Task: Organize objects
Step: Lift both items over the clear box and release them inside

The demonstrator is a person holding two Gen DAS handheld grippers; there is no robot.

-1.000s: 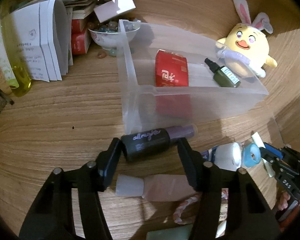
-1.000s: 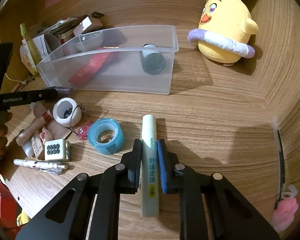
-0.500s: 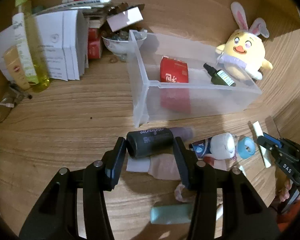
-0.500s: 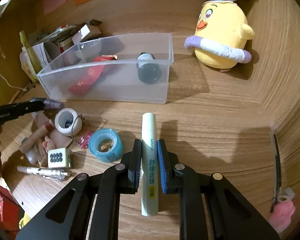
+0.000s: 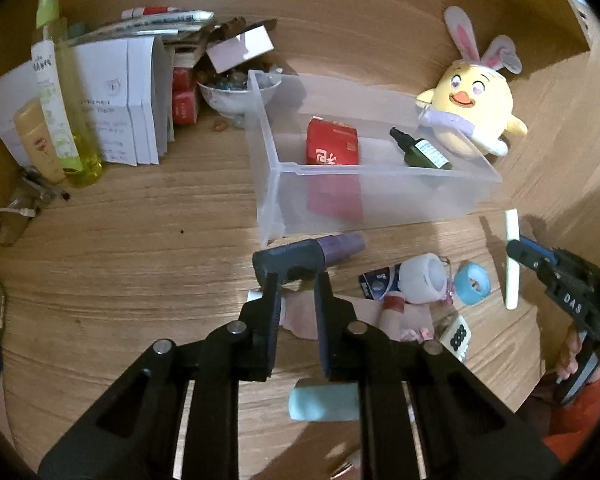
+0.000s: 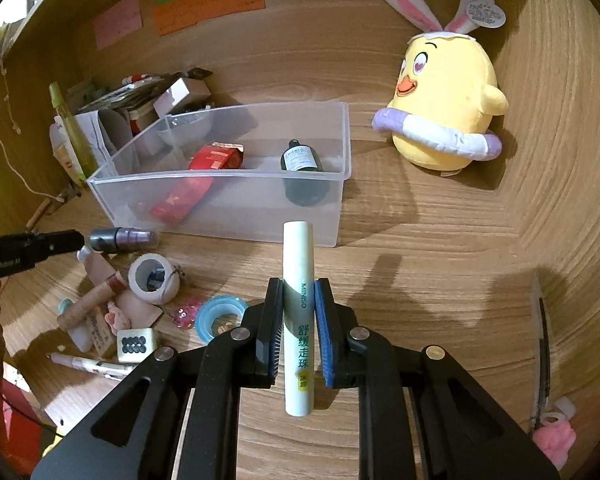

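Note:
My left gripper is shut on a dark tube with a purple cap and holds it above the table, just in front of the clear plastic bin. The bin holds a red packet and a dark green dropper bottle. My right gripper is shut on a pale green MINISO stick, lifted and pointing at the bin. The left gripper with its tube shows at the left of the right wrist view.
Loose items lie on the table: a white tape roll, blue tape roll, a die-like cube, a pen, a mint tube. A yellow plush chick sits right of the bin. Boxes, a bowl and a yellow bottle stand behind left.
My left gripper closed on the dark tube and lifted it away from the table. My right gripper rose with the pale green stick, and the view pulled back from the bin.

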